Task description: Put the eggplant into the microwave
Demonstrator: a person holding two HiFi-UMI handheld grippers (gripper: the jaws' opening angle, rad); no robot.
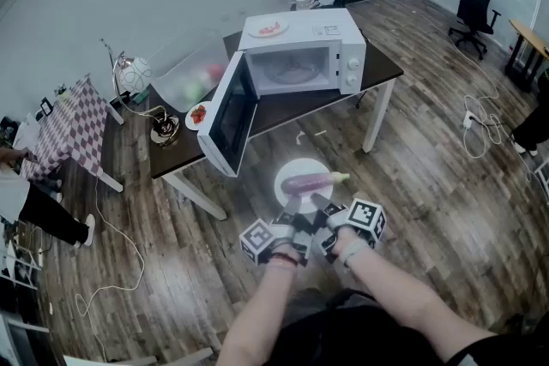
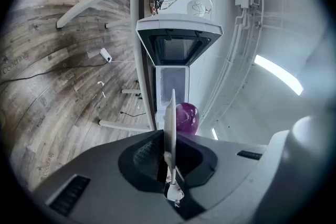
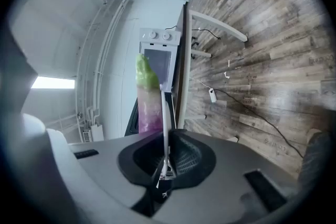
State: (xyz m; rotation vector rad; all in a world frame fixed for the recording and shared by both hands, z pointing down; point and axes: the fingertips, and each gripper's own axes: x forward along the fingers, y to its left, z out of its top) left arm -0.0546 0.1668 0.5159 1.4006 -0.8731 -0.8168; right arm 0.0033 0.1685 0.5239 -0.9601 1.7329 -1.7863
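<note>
A purple eggplant with a green stem end lies on a white plate, held in the air in front of the table. My left gripper is shut on the plate's near rim, and my right gripper is shut on the rim beside it. The left gripper view has the plate edge-on between the jaws and the eggplant beyond it. In the right gripper view the eggplant lies against the plate. The white microwave stands ahead with its door swung open.
The microwave sits on a dark table with white legs. A plate of red food rests on top of the microwave, and a small dish and a clear tub stand left of it. Cables lie on the wooden floor.
</note>
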